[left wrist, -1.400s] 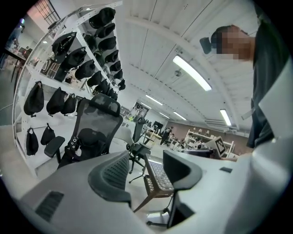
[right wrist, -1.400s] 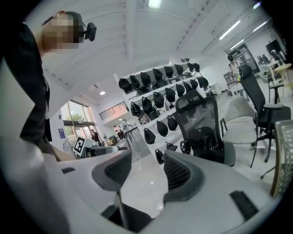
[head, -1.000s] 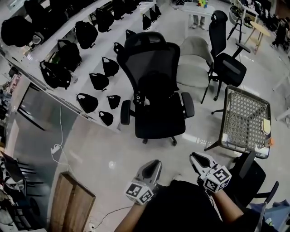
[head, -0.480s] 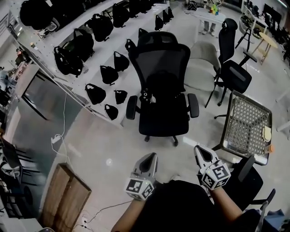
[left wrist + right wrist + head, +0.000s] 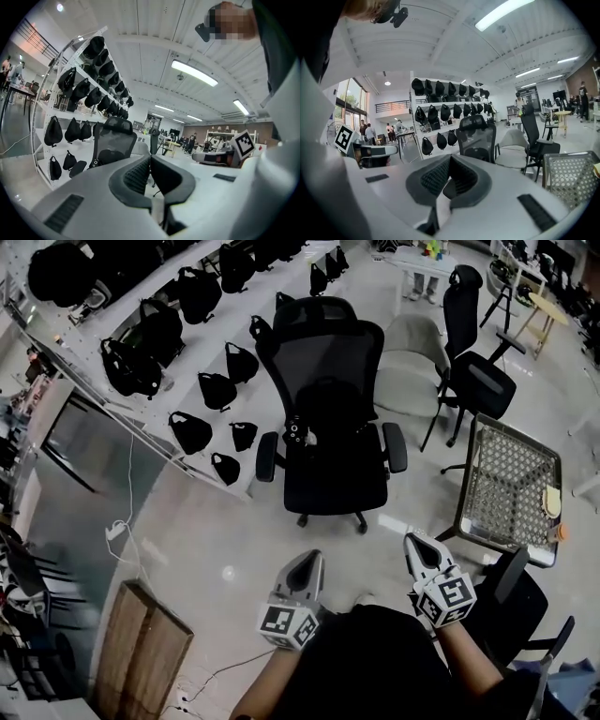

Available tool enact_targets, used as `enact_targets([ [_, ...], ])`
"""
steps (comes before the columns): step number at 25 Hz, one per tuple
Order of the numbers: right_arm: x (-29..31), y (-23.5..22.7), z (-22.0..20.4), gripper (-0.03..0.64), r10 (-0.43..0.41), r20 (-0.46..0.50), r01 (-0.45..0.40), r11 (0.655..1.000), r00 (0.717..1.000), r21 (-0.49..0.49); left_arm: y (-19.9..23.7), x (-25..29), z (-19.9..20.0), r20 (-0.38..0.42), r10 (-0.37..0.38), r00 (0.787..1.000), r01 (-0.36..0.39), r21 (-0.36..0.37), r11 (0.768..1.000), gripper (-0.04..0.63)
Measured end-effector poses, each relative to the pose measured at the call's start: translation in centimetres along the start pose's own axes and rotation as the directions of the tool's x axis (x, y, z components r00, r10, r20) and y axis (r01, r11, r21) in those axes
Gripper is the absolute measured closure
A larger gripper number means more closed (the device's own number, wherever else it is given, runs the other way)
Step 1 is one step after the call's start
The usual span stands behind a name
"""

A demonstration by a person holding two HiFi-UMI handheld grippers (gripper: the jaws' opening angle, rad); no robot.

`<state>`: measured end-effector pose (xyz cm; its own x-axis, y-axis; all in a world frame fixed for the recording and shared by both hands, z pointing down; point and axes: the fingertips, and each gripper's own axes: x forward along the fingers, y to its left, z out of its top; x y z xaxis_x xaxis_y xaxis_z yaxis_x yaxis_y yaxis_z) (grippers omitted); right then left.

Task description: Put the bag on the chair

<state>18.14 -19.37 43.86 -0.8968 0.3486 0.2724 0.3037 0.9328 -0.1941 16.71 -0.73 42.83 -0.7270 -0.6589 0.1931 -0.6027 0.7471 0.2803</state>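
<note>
Pale floor [image 5: 234, 521] separates the chair [image 5: 336, 474] from closed left claw [image 5: 309, 564] and right claw [image 5: 416, 543].

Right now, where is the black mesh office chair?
Head view, centre: the black mesh office chair stands between the white rack of black bags at left and the pale grey chair at right.

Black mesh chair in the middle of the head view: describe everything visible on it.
The black office chair stands upright on the floor, facing the camera: mesh back, headrest, two padded armrests, dark seat, castor base. A small dark-and-white item by one armrest is too small to identify. The seat is otherwise bare.
</note>
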Motion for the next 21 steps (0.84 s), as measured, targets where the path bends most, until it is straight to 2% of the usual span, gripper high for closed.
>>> enact_targets([
  [11,-0.8,-0.7,-0.2,0.617,-0.040,0.001,0.040,0.999,0.999,0.016,-1.0,1.0,0.3,0.001,-0.030,1.000,0.030,-0.001,1.000,0.580],
  [21,-0.5,-0.5,0.1,0.617,-0.018,0.009,0.018,1.000,1.000,0.006,-1.5,1.3,-0.1,-0.011,-0.041,0.999,0.041,-0.011,0.999,0.580],
])
